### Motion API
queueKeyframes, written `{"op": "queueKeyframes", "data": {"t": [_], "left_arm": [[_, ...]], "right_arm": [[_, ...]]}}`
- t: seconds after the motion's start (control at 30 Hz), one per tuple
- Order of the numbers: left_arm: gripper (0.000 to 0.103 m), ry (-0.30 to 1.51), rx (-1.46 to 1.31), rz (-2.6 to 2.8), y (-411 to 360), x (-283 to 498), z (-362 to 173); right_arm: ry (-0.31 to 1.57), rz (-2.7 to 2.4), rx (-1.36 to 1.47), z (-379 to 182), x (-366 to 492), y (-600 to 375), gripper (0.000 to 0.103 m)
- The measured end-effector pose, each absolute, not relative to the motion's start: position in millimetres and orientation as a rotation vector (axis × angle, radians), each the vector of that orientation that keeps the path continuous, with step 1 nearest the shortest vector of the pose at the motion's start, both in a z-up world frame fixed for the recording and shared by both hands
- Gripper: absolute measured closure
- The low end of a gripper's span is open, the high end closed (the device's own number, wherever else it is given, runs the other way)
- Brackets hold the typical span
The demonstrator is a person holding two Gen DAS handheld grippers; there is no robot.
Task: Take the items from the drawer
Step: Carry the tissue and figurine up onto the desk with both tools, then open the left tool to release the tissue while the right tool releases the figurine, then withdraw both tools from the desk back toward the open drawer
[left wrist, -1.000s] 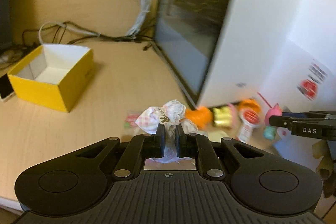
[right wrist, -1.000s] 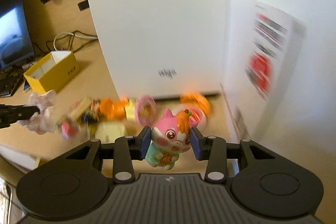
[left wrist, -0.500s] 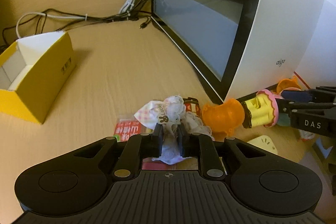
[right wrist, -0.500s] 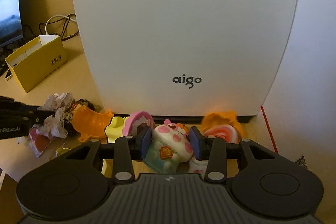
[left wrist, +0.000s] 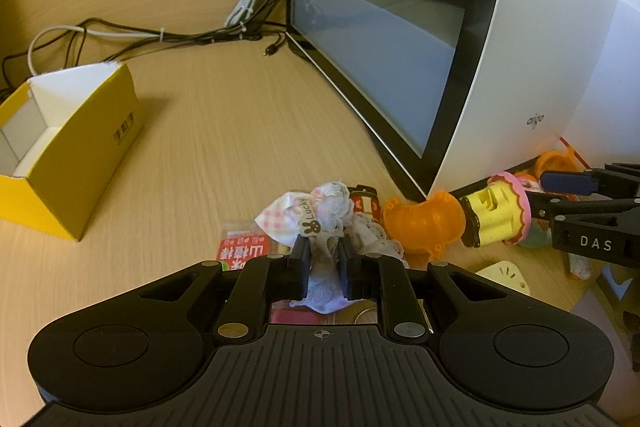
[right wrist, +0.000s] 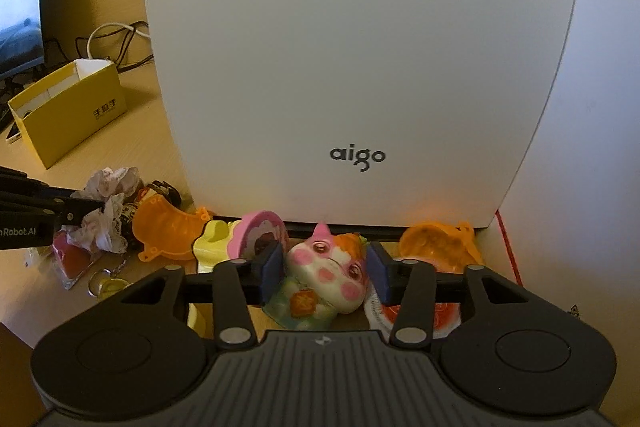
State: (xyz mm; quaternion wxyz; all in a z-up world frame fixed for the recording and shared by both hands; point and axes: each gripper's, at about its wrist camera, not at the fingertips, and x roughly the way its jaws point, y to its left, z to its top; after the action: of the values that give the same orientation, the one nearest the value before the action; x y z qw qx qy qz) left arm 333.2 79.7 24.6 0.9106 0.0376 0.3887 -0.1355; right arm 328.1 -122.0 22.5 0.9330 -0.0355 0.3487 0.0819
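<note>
My left gripper (left wrist: 323,253) is shut on a white and pink lace cloth bundle (left wrist: 320,215) with a "Lucky" tag, low over the desk (left wrist: 224,131). The same bundle (right wrist: 106,211) shows at the left of the right wrist view, pinched by a black finger (right wrist: 80,205). My right gripper (right wrist: 325,269) is open, its blue pads on either side of a pink and white pig toy (right wrist: 326,277). The toy lies tipped over on the desk, with a thin gap at the left pad. The drawer is out of sight.
A white "aigo" computer case (right wrist: 360,67) with a glass side (left wrist: 380,27) stands close behind. At its foot lie an orange toy (left wrist: 424,223), a yellow and pink cupcake toy (left wrist: 496,215), a red packet (left wrist: 240,251) and another orange piece (right wrist: 436,243). An open yellow box (left wrist: 68,155) sits left, cables (left wrist: 160,35) behind.
Both grippers came down towards the toys by the case. The pig toy went from upright in the air to lying tipped on the desk, and the right jaws widened slightly.
</note>
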Motion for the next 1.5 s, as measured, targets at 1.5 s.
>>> {"op": "queueKeyframes", "data": {"t": [1.5], "left_arm": [[0.080,0.582,-0.132,0.046,188,74,114]], "right_arm": [[0.488,0.183,-0.033,113,118,-141,0.033]]}}
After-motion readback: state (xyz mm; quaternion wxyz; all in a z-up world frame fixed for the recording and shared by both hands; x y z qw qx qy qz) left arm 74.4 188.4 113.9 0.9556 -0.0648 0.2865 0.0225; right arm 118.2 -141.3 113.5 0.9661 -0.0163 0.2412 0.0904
